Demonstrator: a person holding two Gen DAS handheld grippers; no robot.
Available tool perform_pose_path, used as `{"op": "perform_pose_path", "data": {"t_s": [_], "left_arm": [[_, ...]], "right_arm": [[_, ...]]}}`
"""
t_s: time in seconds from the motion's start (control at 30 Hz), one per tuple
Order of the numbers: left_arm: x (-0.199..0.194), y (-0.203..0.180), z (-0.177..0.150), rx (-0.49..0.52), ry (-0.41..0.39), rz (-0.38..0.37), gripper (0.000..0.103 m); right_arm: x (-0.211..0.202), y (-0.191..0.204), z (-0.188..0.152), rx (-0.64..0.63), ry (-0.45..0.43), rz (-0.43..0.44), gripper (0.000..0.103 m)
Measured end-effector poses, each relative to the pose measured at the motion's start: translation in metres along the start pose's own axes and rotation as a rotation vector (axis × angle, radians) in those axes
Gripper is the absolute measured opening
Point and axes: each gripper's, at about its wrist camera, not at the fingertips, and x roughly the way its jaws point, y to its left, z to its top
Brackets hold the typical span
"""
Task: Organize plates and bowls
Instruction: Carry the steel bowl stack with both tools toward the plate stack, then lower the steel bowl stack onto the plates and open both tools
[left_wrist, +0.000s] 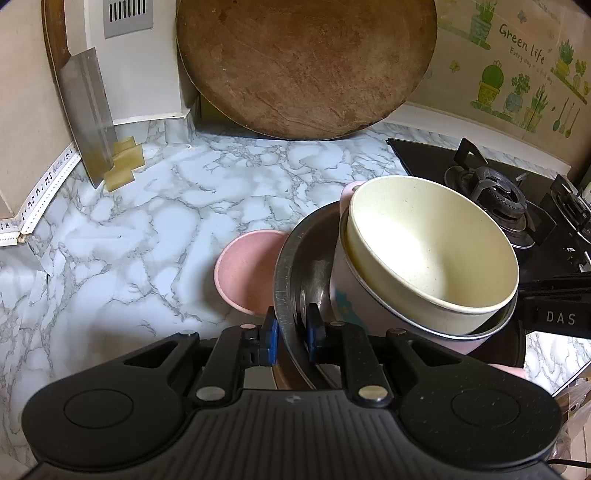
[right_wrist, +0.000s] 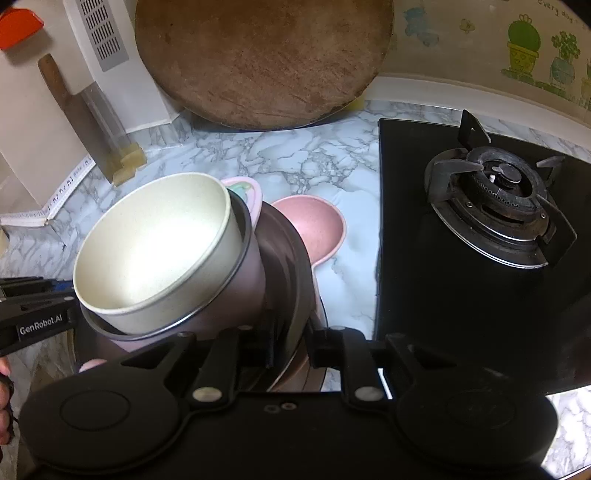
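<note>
Both grippers, L (left_wrist: 291, 334) & R (right_wrist: 291, 347), fingers nearly closed on the steel bowl's (left_wrist: 286, 266) rim, hold the bowl stack above the bench (left_wrist: 129, 229). Next, probably: lower it level, w/ even release.

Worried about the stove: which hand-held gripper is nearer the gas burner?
Right. The right hand-held gripper grips the steel bowl rim toward the gas burner; the left hand-held gripper grips the opposite rim, farther off.
</note>
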Motion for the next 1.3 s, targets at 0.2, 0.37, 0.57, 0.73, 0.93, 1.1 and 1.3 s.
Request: {"op": "perform_pose_path", "data": {"t_s": [0.2, 0.37, 0.57, 0.73, 0.93, 1.1, 1.3], "left_arm": [[-0.002, 0.000, 0.000, 0.030, -0.008, 0.012, 0.014], [-0.004, 0.004, 0.001, 0.030, 0.002, -0.013, 0.014], [-0.012, 0.008, 0.001, 0.036, -0.002, -0.035, 0.020], [-0.027, 0.013, 0.001, 0.051, -0.030, -0.072, 0.035], [-0.052, 0.011, 0.001, 0.111, -0.087, -0.096, 0.049], [-0.073, 0.004, -0.002, 0.111, -0.132, -0.094, 0.059], [-0.091, -0.011, -0.010, 0.087, -0.166, -0.047, 0.068]], "right_arm": [[-0.002, 0.003, 0.002, -0.009, -0.014, -0.038, 0.030], [-0.008, 0.001, 0.000, 0.002, -0.022, -0.050, 0.035], [-0.023, 0.004, -0.003, 0.022, -0.043, -0.061, 0.039], [-0.043, 0.012, -0.007, 0.034, -0.078, -0.078, 0.043], [-0.068, 0.031, -0.016, 0.034, -0.144, -0.083, 0.051], [-0.085, 0.043, -0.022, 0.012, -0.194, -0.049, 0.061], [-0.101, 0.044, -0.026, -0.043, -0.247, -0.001, 0.077]]}}
